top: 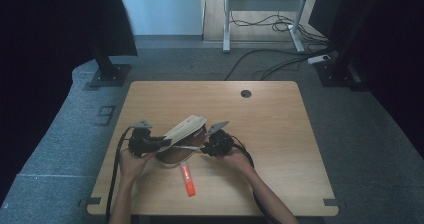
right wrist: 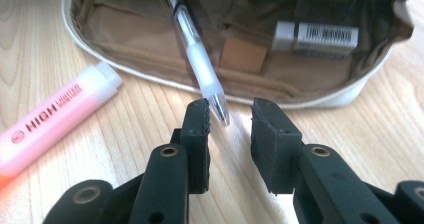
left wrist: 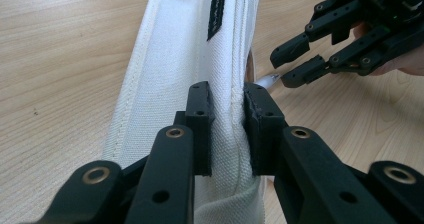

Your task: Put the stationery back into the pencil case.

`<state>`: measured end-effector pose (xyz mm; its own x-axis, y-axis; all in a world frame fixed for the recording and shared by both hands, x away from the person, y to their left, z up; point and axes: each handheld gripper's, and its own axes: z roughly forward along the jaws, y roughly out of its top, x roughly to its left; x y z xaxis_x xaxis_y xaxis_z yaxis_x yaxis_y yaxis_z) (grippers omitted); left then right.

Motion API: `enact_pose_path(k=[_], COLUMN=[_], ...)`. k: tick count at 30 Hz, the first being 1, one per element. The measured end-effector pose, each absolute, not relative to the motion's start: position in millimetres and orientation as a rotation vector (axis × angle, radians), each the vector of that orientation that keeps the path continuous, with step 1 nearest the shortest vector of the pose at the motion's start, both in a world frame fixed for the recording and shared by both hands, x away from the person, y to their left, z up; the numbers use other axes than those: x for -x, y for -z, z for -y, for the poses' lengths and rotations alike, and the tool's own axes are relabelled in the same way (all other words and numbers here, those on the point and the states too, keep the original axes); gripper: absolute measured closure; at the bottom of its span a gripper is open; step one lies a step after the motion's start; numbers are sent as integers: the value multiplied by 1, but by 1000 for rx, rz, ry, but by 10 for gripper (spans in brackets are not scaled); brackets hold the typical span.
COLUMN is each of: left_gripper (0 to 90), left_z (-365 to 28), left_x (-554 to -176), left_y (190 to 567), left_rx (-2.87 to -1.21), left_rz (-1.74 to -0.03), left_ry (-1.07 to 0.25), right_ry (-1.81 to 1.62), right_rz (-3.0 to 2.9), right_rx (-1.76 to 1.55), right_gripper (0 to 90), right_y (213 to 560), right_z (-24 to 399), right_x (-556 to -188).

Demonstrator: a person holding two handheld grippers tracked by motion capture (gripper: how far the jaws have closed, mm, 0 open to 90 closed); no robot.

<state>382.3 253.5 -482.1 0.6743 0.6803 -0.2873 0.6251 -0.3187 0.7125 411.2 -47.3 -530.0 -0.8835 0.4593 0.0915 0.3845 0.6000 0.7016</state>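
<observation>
The left gripper [left wrist: 229, 115] pinches the pencil case's [left wrist: 175, 69] flap, holding it open so the right gripper [right wrist: 229, 115], jaws spread, faces the pen [right wrist: 200, 64] jutting from it.

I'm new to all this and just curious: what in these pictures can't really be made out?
- Pen: its upper end is hidden inside the pencil case, right gripper view.
- Black label: print too small, left gripper view.
- Case contents: covered by the raised flap, high view.
- Highlighter: cut off by the left edge, right gripper view.
</observation>
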Motion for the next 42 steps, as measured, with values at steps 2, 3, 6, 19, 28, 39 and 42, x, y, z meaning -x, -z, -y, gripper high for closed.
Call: enact_pose_path(k=[2,3,6,19,28,39,42], left_gripper=[752,753,752,752,751,752,751], left_z=[-253,-253,-253,-253,-253,-253,-253], left_x=[-382,-382,-382,-382,-382,-382,-382], left_y=[482,482,482,482,482,482,482], left_rx=[-2031,-2031,-2031,-2031,-2029,-2028,-2029], left_rz=[-1006,-1006,-1007,-1005,-1003,-1002,-1001], left_ry=[-81,-81,-81,-80,-76,-74,-73], right_ry=[-1152,-1154,-1151,-1150,-1168,-1157,-1154], right_rz=[-2733,-2732,-2741,-2703,-2655,-2648,-2648], right_rx=[-729,-730,-724,-696,-724,-736,-740], right_gripper=[681,689,732,827,847,828,799], right_y=[535,536,539,533,526,529,529], right_z=[48,48,46,39,36,28,30], right_x=[-412,-412,-412,-415,-426,-435,-435])
